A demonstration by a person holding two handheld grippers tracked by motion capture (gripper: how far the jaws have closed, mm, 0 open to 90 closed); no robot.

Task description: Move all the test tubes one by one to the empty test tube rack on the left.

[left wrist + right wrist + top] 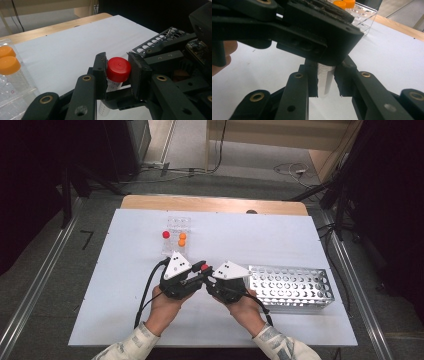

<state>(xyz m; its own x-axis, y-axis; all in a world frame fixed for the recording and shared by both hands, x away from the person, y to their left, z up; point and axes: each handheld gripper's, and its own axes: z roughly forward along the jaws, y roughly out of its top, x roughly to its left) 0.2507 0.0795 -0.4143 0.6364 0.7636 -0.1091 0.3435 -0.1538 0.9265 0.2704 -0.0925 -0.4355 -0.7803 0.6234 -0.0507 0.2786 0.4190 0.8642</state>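
Observation:
A clear tube with a red screw cap (204, 267) is held between the two grippers at the middle of the white board. In the left gripper view my left gripper (117, 71) is shut on the red cap (118, 69), one pad on each side of it. In the right gripper view my right gripper (325, 82) is shut on the tube's white ribbed body (325, 78), just under the left gripper's jaw. In the high view the left gripper (201, 271) and the right gripper (208, 278) meet tip to tip.
A clear plastic rack (178, 226) stands behind the grippers with two orange-capped tubes (182, 239) and a red-capped tube (166, 234). A metal rack with many holes (292, 287) lies to the right, close to the right hand. The white board (120, 270) has bare room at left.

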